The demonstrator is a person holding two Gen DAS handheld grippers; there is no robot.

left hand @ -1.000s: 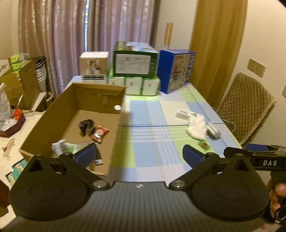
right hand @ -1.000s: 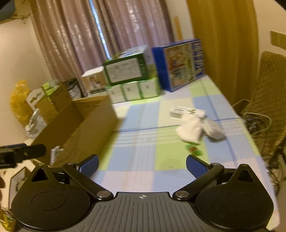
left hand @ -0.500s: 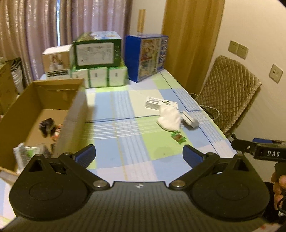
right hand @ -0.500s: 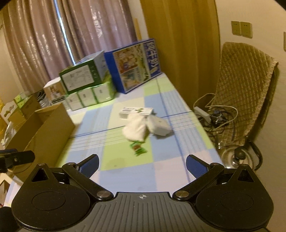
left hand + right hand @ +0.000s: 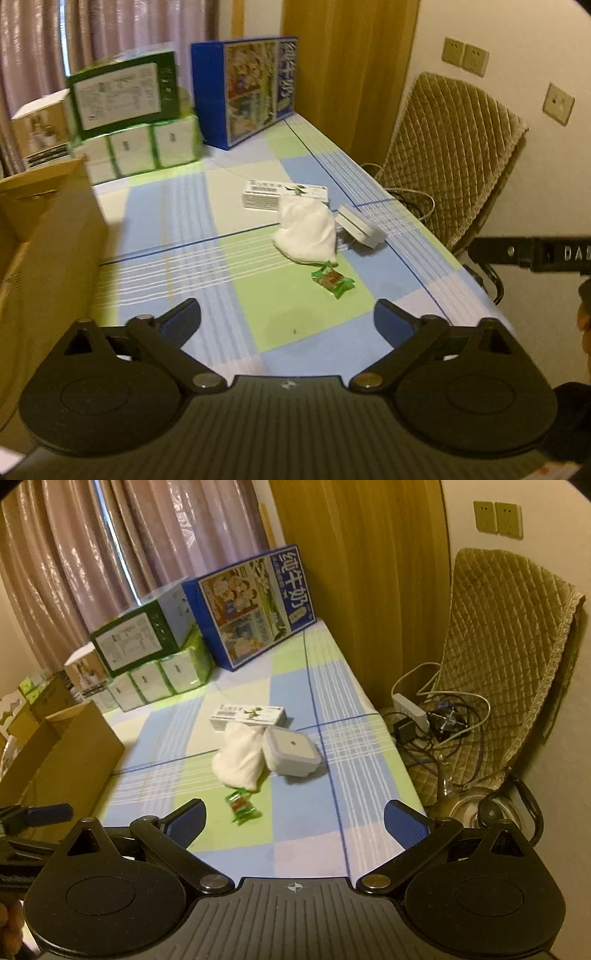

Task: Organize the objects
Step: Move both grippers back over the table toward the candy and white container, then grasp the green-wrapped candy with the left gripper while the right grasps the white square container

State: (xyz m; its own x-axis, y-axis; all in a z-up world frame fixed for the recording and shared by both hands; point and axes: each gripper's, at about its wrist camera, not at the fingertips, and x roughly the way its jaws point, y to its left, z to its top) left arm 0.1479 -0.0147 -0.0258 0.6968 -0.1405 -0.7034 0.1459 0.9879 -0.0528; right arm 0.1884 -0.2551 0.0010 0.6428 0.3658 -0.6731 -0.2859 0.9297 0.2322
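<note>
Both grippers hover empty, fingers spread wide: the left gripper (image 5: 287, 320) and the right gripper (image 5: 294, 819). Just ahead on the bench (image 5: 306, 830) lies the green candy wrapper (image 5: 242, 806), long axis running diagonally, nearer the right gripper's left finger; the cardboard box (image 5: 62, 760) stands well left.

I see four loose items clustered toward the right edge of the checked tablecloth (image 5: 236, 834): a flat white carton with green print (image 5: 248, 715) lying farthest back, a crumpled white cloth (image 5: 240, 755) touching its front edge, and a grey square lidded container (image 5: 292, 751) just right of the cloth. A small green candy wrapper (image 5: 242, 806) lies just in front of the cloth. An open cardboard box (image 5: 62, 753) stands along the table's left edge.
</note>
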